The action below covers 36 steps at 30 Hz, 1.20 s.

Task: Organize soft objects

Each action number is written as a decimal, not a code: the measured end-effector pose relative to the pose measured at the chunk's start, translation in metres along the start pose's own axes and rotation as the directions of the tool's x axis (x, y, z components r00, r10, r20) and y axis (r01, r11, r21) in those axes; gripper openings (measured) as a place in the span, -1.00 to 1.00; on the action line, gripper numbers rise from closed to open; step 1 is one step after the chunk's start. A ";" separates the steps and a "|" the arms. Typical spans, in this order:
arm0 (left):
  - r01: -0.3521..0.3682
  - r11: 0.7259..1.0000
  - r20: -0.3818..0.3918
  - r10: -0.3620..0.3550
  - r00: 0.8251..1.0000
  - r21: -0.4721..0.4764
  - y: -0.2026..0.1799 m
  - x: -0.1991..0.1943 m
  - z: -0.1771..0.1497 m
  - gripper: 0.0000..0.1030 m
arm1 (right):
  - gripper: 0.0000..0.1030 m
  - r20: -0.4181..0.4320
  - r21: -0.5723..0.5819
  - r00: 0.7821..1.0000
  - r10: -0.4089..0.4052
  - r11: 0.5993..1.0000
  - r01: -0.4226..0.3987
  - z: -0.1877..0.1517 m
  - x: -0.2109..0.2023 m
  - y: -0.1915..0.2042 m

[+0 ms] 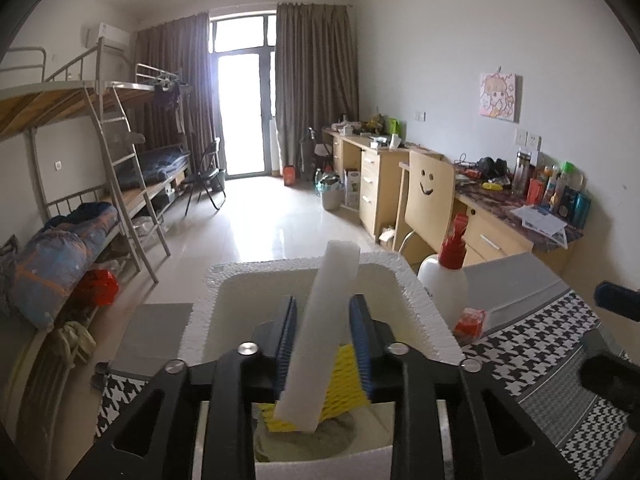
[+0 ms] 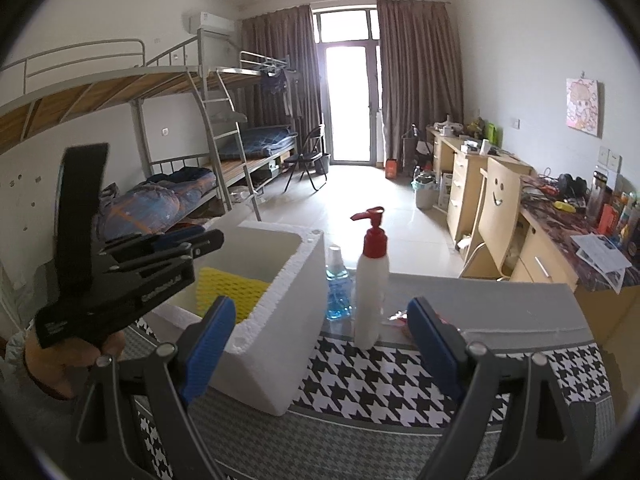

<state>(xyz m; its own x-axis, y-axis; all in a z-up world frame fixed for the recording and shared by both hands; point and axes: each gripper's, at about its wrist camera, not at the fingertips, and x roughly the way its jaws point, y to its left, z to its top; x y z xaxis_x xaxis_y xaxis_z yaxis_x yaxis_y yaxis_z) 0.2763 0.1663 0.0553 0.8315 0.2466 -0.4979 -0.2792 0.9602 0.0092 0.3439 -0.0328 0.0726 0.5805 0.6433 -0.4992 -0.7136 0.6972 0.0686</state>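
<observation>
A white foam strip [image 1: 320, 336] stands tilted between the blue pads of my left gripper [image 1: 324, 300]. Its lower end rests inside the white foam box [image 1: 416, 292] on a yellow foam net [image 1: 346, 376]. The pads stand a little off the strip, so the gripper is open. In the right wrist view, the left gripper [image 2: 200, 242] is held by a hand [image 2: 60, 360] and reaches over the box [image 2: 280, 320], with the yellow net [image 2: 228, 288] showing inside. My right gripper [image 2: 320, 308] hovers wide open over the table to the right of the box, with nothing between its fingers.
A white pump bottle with a red top [image 2: 372, 284] and a blue-liquid bottle [image 2: 338, 288] stand just right of the box, with a red packet [image 1: 470, 320] beside them. A houndstooth cloth [image 2: 380, 372] covers the table. A smiley-face chair [image 2: 500, 208] and desks line the right wall, and bunk beds [image 2: 180, 128] the left.
</observation>
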 end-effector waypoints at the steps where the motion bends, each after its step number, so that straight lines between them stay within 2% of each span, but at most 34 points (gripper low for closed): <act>1: -0.009 1.000 -0.006 0.009 1.000 0.002 0.000 0.002 -0.001 -0.10 | 0.75 0.000 0.005 1.000 0.001 1.000 -0.001 -0.001 -0.001 -0.001; 2: -0.015 1.000 -0.009 0.015 1.000 0.003 0.001 0.003 -0.002 0.20 | 0.75 0.000 0.007 1.000 0.000 1.000 0.000 -0.002 -0.001 -0.002; 4: -0.012 1.000 0.001 0.012 1.000 -0.004 0.001 0.002 -0.003 0.49 | 0.75 -0.001 0.009 1.000 -0.003 1.000 0.003 -0.003 -0.002 -0.004; 8: -0.018 1.000 0.011 0.018 1.000 -0.006 0.002 -0.005 -0.005 0.78 | 0.75 0.000 0.017 1.000 0.000 1.000 0.000 -0.006 -0.003 -0.007; 11: -0.023 1.000 0.030 0.024 0.999 -0.011 0.002 -0.013 -0.006 0.91 | 0.75 0.003 0.022 1.000 0.005 1.000 -0.005 -0.005 -0.004 -0.007; 14: -0.030 0.999 0.044 0.030 0.999 -0.012 0.002 -0.019 -0.007 0.98 | 0.75 0.011 0.023 1.000 0.009 1.000 -0.009 -0.006 -0.007 -0.006; 28: -0.027 0.998 0.152 0.036 0.988 -0.062 0.004 -0.085 -0.022 0.98 | 0.75 0.048 0.011 0.999 0.017 1.000 -0.017 -0.015 -0.031 0.009; 33: -0.034 0.998 0.164 0.041 0.986 -0.050 0.000 -0.101 -0.031 0.98 | 0.75 0.069 0.006 0.997 0.025 1.000 -0.025 -0.023 -0.047 0.017; 36: -0.040 0.998 0.177 0.047 0.983 -0.042 -0.004 -0.112 -0.037 0.98 | 0.86 0.085 0.002 0.996 0.016 1.000 -0.016 -0.026 -0.055 0.022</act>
<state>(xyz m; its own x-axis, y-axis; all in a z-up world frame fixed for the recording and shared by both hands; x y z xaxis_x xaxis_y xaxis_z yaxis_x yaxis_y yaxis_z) 0.1667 0.1297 0.0787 0.8894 0.3109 -0.3351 -0.3324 0.9431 -0.0073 0.2861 -0.0611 0.0791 0.6004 0.6791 -0.4224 -0.7220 0.6874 0.0788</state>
